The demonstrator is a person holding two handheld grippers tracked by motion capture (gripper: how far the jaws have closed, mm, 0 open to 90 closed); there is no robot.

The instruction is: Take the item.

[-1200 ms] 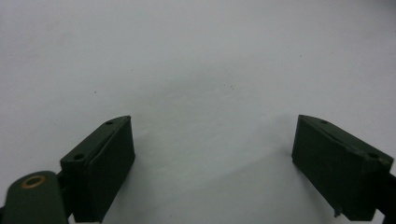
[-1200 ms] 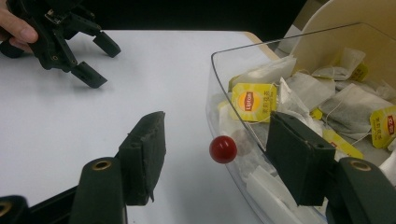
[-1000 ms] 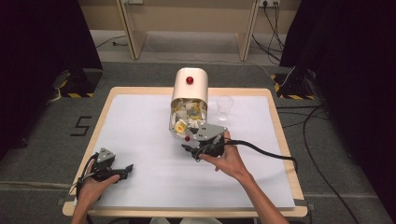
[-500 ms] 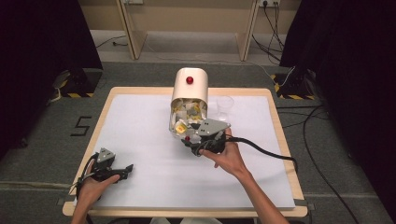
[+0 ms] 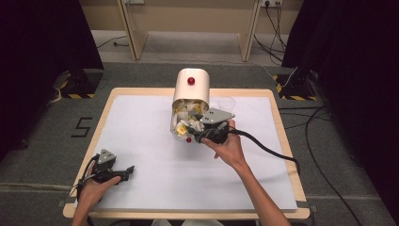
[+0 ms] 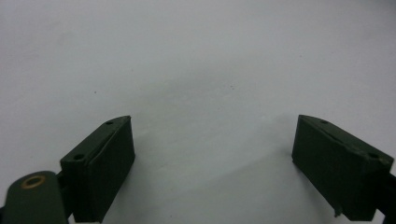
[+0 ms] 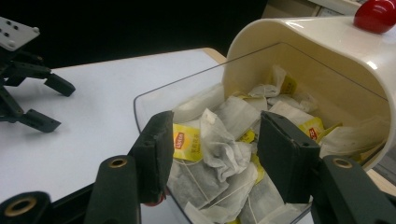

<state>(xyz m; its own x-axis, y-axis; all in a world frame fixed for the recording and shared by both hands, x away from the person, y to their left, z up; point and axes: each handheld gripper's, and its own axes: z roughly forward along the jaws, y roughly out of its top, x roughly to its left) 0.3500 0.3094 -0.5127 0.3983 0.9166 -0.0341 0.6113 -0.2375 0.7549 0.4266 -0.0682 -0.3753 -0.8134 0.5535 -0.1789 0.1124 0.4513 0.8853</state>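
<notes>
Lying among a heap of tea bags, one crumpled tea bag (image 7: pixel 223 148) sits between the jaws of the right hand-held gripper (image 7: pixel 212 149), which have just been closing around it; whether the pads press on it yet cannot be told. The heap fills a cream container (image 5: pixel 190 89) with a red knob (image 5: pixel 191 80) on top and a clear front tray (image 7: pixel 154 100) that is open toward the person. Yellow-labelled packets (image 7: pixel 185 140) lie mixed with the white bags just beside the held-over one. In the high view the right hand-held gripper (image 5: pixel 195 134) is at the container's open front, its cable trailing away to the right of the container. A clear plastic cup (image 5: pixel 226 102) stands just right of the container. Container and cup rest on the white worktop (image 5: pixel 150 141). Well apart from the container, toward the near left corner, the left hand-held gripper (image 5: pixel 126 172) rests low on the worktop, jaws spread wide with nothing between them.
</notes>
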